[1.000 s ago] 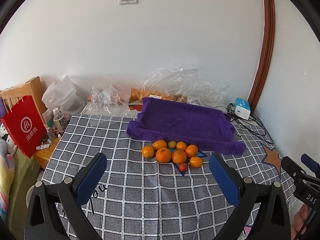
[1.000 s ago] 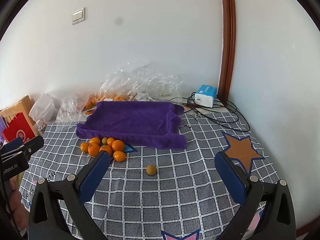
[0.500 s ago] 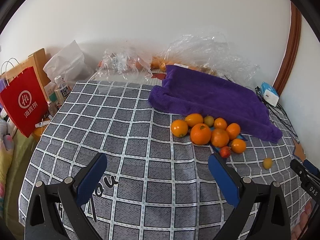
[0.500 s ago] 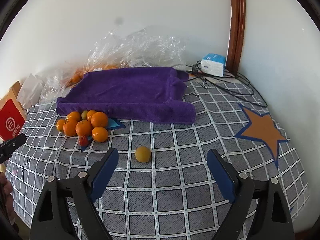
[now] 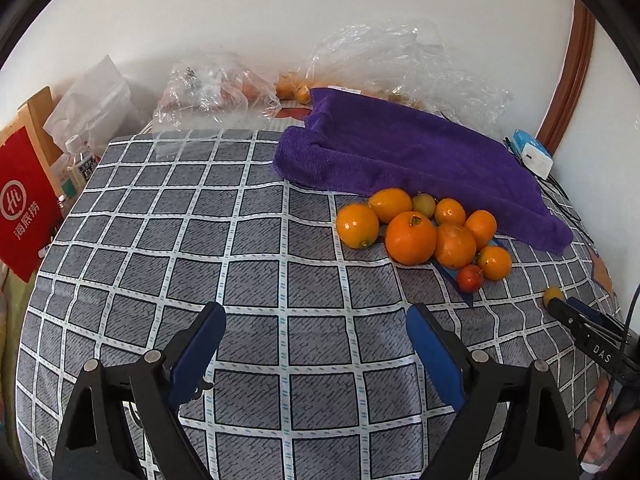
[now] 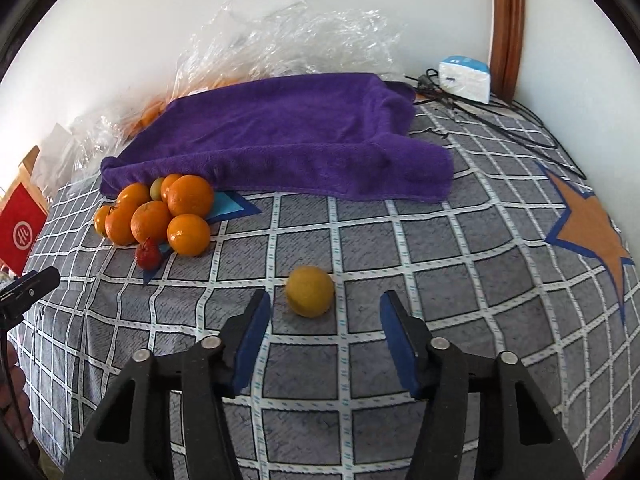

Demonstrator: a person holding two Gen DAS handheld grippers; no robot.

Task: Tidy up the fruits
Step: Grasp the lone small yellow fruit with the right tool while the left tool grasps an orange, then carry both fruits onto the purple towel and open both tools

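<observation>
A pile of oranges [image 5: 412,237] [image 6: 160,212] with one small red fruit [image 5: 470,278] [image 6: 148,255] lies on the checked tablecloth beside a purple towel [image 5: 416,152] [image 6: 288,132]. A lone yellow-orange fruit [image 6: 310,290] [image 5: 553,293] sits apart from the pile. My right gripper [image 6: 325,316] is open and empty, its blue fingers low on either side of that fruit, just short of it. My left gripper [image 5: 316,332] is open and empty, above the cloth in front of the pile.
Clear plastic bags [image 5: 216,84] [image 6: 288,36] with more fruit lie behind the towel by the wall. A white-blue box [image 6: 466,76] and black cables [image 6: 500,120] sit at the back right. A red paper bag [image 5: 22,204] and bottles stand off the table's left edge.
Both grippers have moved forward and down toward the table. The right one has closed in on the lone yellow fruit; the left one has come nearer the pile.
</observation>
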